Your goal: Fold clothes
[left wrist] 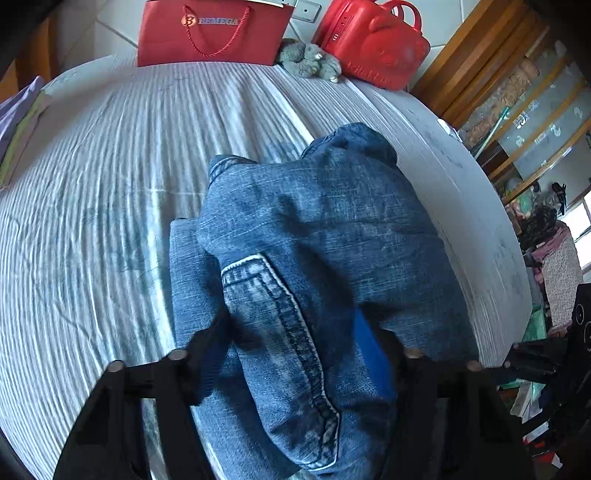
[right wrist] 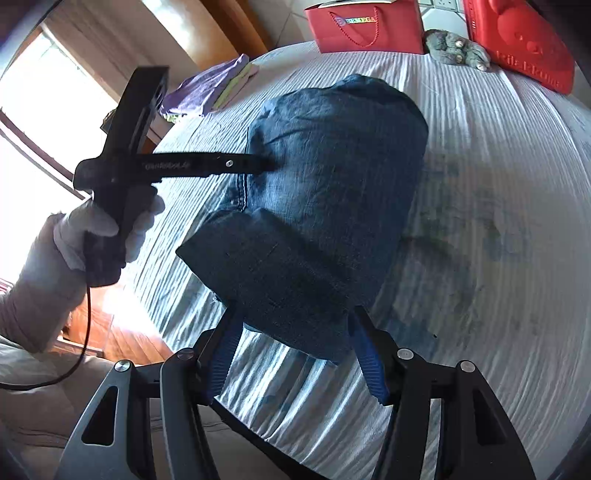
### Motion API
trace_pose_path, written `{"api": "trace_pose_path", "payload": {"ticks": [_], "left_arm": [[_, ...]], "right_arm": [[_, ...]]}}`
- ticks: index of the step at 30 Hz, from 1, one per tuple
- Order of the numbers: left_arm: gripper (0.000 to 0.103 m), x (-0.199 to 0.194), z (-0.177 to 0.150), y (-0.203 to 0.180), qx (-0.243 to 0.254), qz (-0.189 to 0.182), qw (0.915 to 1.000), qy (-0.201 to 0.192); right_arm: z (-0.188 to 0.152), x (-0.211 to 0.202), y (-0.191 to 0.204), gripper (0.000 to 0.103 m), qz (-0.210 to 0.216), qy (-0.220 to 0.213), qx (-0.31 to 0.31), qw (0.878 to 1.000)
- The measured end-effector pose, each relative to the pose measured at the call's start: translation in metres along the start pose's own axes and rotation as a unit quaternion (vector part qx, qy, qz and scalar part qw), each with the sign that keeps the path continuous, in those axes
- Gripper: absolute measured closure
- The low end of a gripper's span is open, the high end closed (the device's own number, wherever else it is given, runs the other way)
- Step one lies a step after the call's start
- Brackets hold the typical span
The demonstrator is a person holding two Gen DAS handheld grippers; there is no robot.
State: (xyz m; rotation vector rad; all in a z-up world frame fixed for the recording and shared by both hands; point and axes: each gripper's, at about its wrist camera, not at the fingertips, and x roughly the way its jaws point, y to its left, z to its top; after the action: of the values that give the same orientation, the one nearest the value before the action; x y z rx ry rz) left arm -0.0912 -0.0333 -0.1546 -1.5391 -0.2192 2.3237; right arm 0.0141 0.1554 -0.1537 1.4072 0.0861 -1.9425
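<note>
The jeans [right wrist: 325, 206] hang bunched in the centre of both frames, lifted over the striped bedsheet [right wrist: 480, 155]. The left gripper [left wrist: 295, 354] is clenched on denim near a stitched seam, low in the left wrist frame. The right gripper [right wrist: 295, 350] pinches a folded lower edge at the bottom centre of its own frame.

The likely risk is slippage: the cloth is thick and doubled, so one layer could slide out of either grip and undo the fold. Uneven pulling between the two tongs could also twist the bundle.

Counted: one pair of jeans, two grippers, one red paper bag [left wrist: 210, 33], one red case [left wrist: 373, 44], one grey plush toy [left wrist: 308, 59], and one stack of folded clothes [right wrist: 210, 86] at the upper left.
</note>
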Motion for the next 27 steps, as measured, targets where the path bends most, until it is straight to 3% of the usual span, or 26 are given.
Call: {"api": "trace_pose_path", "payload": {"ticks": [1, 2, 3, 4, 6, 8, 11, 13, 15, 19, 21, 23, 24, 27], "left_arm": [[0.066, -0.001, 0.003, -0.003, 0.006, 0.002, 1.0000, 0.000], [0.074, -0.013, 0.008, -0.006, 0.016, 0.005, 0.9997, -0.017], [0.075, -0.026, 0.012, -0.009, 0.025, 0.009, 0.9991, -0.034], [0.075, -0.041, 0.017, -0.013, 0.038, 0.011, 0.9980, -0.049], [0.075, -0.057, 0.026, -0.014, 0.059, 0.030, 0.9959, -0.062], [0.074, -0.057, 0.033, -0.012, 0.073, 0.065, 0.9936, -0.057], [0.065, -0.004, 0.026, 0.019, 0.071, 0.132, 0.9887, -0.005], [0.060, 0.007, 0.019, 0.031, 0.059, 0.123, 0.9906, -0.010], [0.059, -0.015, 0.015, 0.034, 0.043, 0.093, 0.9945, -0.025], [0.033, -0.067, 0.004, 0.031, 0.026, 0.067, 0.9953, -0.065], [0.031, -0.078, -0.007, 0.026, 0.021, 0.060, 0.9957, -0.067], [0.031, -0.082, -0.018, 0.019, 0.018, 0.055, 0.9963, -0.063], [0.031, -0.078, -0.023, 0.018, 0.018, 0.056, 0.9966, -0.057], [0.031, -0.064, -0.038, 0.016, 0.017, 0.060, 0.9975, -0.033]], "right_arm": [[0.000, 0.006, 0.001, 0.070, -0.005, 0.004, 0.000, 1.000], [0.001, 0.008, 0.002, 0.082, -0.008, 0.003, 0.004, 1.000], [0.001, 0.005, 0.004, 0.087, -0.003, -0.005, 0.005, 1.000], [0.002, -0.004, 0.008, 0.100, 0.011, -0.021, 0.005, 1.000], [0.001, -0.021, 0.020, 0.101, 0.044, -0.039, -0.015, 0.998], [0.001, -0.017, 0.031, 0.101, 0.061, -0.035, -0.026, 0.997], [0.006, 0.020, 0.032, 0.101, 0.050, -0.016, -0.019, 0.998], [0.010, 0.048, 0.025, 0.101, 0.054, 0.007, 0.007, 0.998], [0.008, 0.043, 0.025, 0.101, 0.060, 0.016, 0.012, 0.998], [0.008, -0.013, 0.016, 0.099, 0.059, -0.020, 0.015, 0.998], [0.019, -0.041, -0.001, 0.089, 0.037, -0.053, 0.028, 0.998], [0.040, -0.054, -0.024, 0.061, 0.012, -0.080, 0.044, 0.996], [0.054, -0.052, -0.036, 0.055, 0.002, -0.087, 0.050, 0.995], [0.109, -0.035, -0.067, 0.053, -0.007, -0.094, 0.066, 0.993]]}}
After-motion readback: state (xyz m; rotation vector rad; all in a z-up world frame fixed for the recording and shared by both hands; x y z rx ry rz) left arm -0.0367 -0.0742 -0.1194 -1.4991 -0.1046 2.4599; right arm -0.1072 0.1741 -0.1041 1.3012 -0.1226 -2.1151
